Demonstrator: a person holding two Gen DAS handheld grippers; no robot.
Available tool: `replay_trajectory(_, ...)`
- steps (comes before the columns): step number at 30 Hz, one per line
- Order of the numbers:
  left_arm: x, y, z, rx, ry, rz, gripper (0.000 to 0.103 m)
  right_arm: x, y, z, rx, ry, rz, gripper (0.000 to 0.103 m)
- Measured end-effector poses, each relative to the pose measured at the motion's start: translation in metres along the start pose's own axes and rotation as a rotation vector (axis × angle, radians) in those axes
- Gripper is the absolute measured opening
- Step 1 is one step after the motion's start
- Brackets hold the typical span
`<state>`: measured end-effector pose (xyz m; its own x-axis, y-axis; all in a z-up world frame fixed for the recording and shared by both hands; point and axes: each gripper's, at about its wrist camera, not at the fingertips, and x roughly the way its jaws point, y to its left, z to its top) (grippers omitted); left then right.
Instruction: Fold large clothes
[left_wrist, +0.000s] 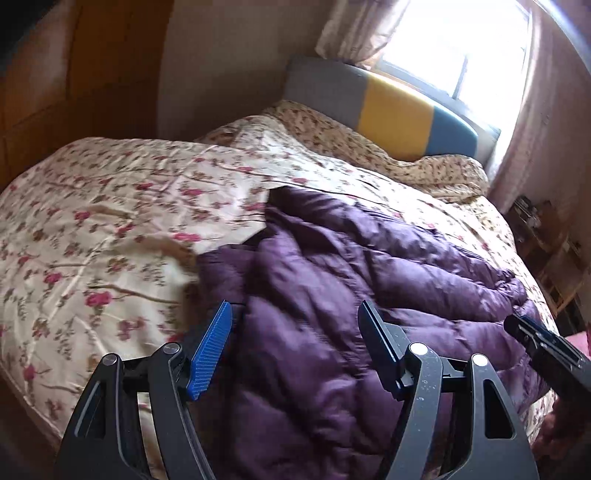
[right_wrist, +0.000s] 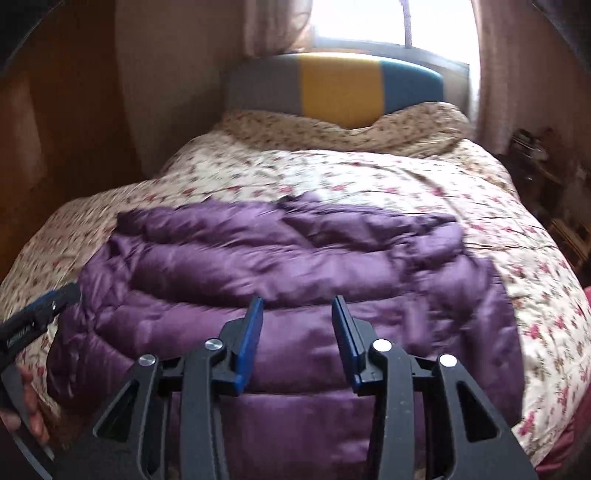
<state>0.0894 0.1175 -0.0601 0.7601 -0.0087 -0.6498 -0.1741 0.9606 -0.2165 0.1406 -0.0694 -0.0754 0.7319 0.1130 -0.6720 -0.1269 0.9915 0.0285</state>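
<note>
A bed (right_wrist: 546, 295) fills both views, spread with a cream floral quilt (left_wrist: 110, 229), and at its 12 o'clock end in the right wrist view stands a padded headboard (right_wrist: 332, 85) in grey, yellow and blue bands under a bright window (right_wrist: 388, 22) with pale curtains. A second, finer-printed floral cover (right_wrist: 406, 125) is bunched along the headboard. On the near half of the quilt lies the purple quilted coat (right_wrist: 277, 266), puffy and rumpled; in the right wrist view its long axis runs across the bed from 9 to 3 o'clock, with its stitched channels lying the same way, and one end reaches toward 2 o'clock. Which end is the collar cannot be told. In the left wrist view the coat (left_wrist: 351, 277) stretches from 6 toward 1 o'clock. A dark cluttered shelf (right_wrist: 535, 155) stands by the bed at 3 o'clock. The left gripper (left_wrist: 295, 314) hangs over the coat's left edge with its fingers well apart and nothing between the pads. The right gripper (right_wrist: 297, 306) hovers over the coat's near edge, fingers narrower but still apart, gripping nothing. A person's hand (right_wrist: 29, 413) shows at 8 o'clock in the right wrist view, on the left gripper's handle.
</note>
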Motion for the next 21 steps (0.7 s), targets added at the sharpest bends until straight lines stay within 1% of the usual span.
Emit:
replay_trajectory(3, 0.000, 0.013, 0.000, -0.015, 0.006, 0.017, 0.070, 0.008, 0.007, -0.004, -0.021, 0.025, -0.021, 0.031)
replay_trajectory(6, 0.000, 0.023, -0.002, -0.017, 0.012, 0.034, 0.070, 0.016, 0.007, -0.010, -0.032, 0.050, -0.036, 0.030)
replay_trajectory(13, 0.002, 0.047, -0.009, -0.036, 0.047, 0.045, 0.070, 0.039, 0.011, -0.025, -0.067, 0.109, -0.068, 0.030)
replay_trajectory(17, 0.005, 0.054, -0.014, -0.030, 0.072, 0.040, 0.070, 0.050, 0.013, -0.035, -0.088, 0.117, -0.084, 0.030)
replay_trajectory(21, 0.005, 0.050, -0.017, -0.009, 0.080, 0.018, 0.070, 0.055, 0.007, -0.037, -0.066, 0.123, -0.060, 0.030)
